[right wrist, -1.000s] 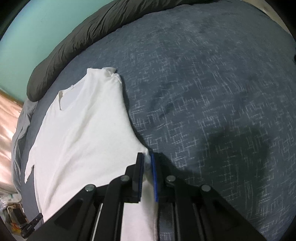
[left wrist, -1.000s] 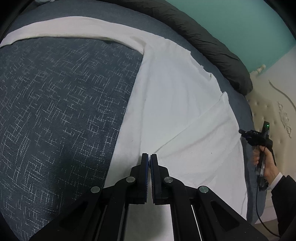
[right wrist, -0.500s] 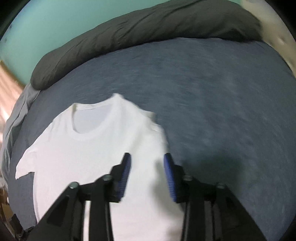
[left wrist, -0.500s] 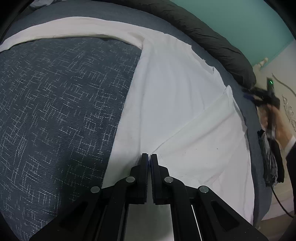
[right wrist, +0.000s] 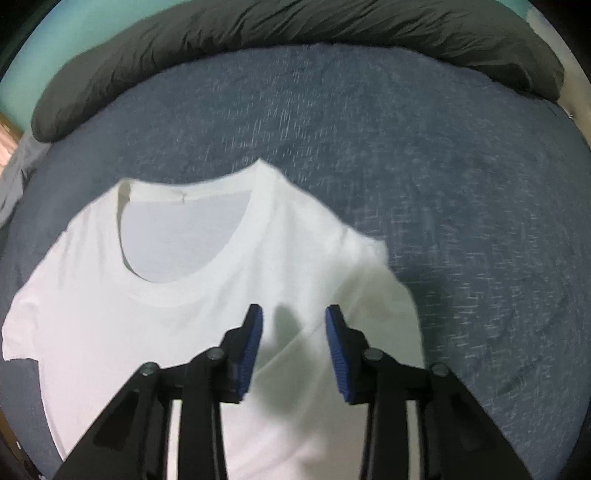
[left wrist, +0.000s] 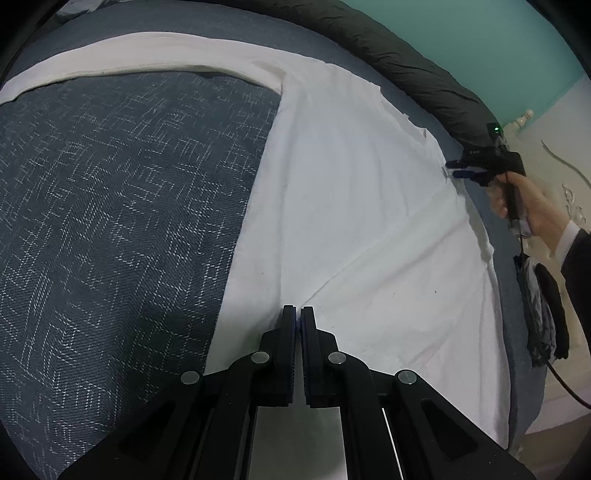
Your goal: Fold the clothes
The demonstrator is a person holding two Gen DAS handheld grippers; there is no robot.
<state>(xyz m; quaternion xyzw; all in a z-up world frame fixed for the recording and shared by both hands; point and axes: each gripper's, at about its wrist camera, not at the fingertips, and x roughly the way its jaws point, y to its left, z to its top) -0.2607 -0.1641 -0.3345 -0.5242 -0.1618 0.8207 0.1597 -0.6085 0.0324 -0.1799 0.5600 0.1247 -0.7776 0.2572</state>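
From my left wrist, my left tongs (left wrist: 297, 314) are pressed shut over the near edge of the white T-shirt (left wrist: 351, 206), though I cannot tell whether any cloth is caught in them. The shirt lies flat on the dark blue bed (left wrist: 122, 206), one side folded over in a diagonal crease. At the far side my right hand (left wrist: 532, 206) holds the right tongs (left wrist: 456, 168) at the collar end. From my right wrist, the right tongs (right wrist: 293, 332) have just been closing a little but stand apart, nothing gripped, above the shirt (right wrist: 192, 314) just below its neckline, the dark duvet (right wrist: 280, 29) beyond
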